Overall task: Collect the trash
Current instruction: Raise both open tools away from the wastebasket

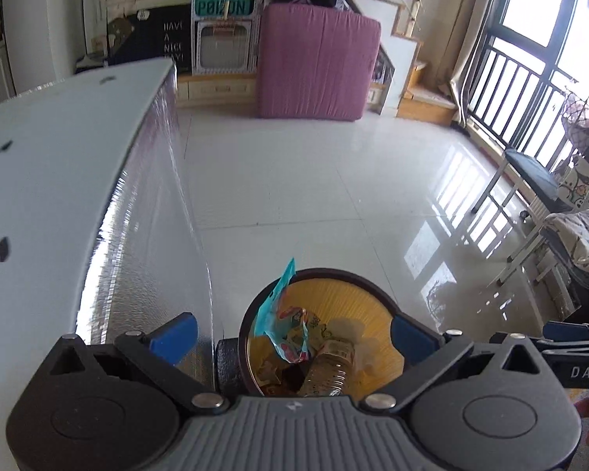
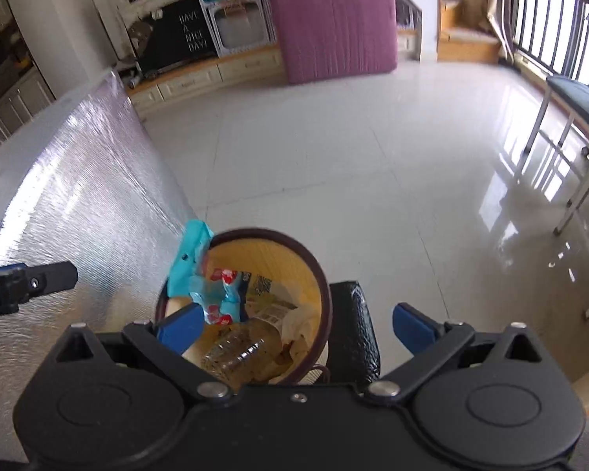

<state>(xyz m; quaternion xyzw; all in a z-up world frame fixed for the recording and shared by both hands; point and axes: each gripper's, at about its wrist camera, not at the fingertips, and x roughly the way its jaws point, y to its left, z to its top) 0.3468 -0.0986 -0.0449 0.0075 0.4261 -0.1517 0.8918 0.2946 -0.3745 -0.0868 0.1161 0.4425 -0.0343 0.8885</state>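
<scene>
Both grippers angled steeply down over yellow bin [image 1: 349, 294] on floor. Left gripper [image 1: 294, 337] jaws spread, empty. Right gripper [image 2: 294, 325] jaws spread, empty. Teal wrapper [image 2: 200, 271] draped over bin rim; plastic bottle [image 2: 239, 349] inside

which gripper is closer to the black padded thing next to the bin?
Right. The right gripper hangs open right above the black padded thing; the left gripper sits over the bin, further off.
</scene>
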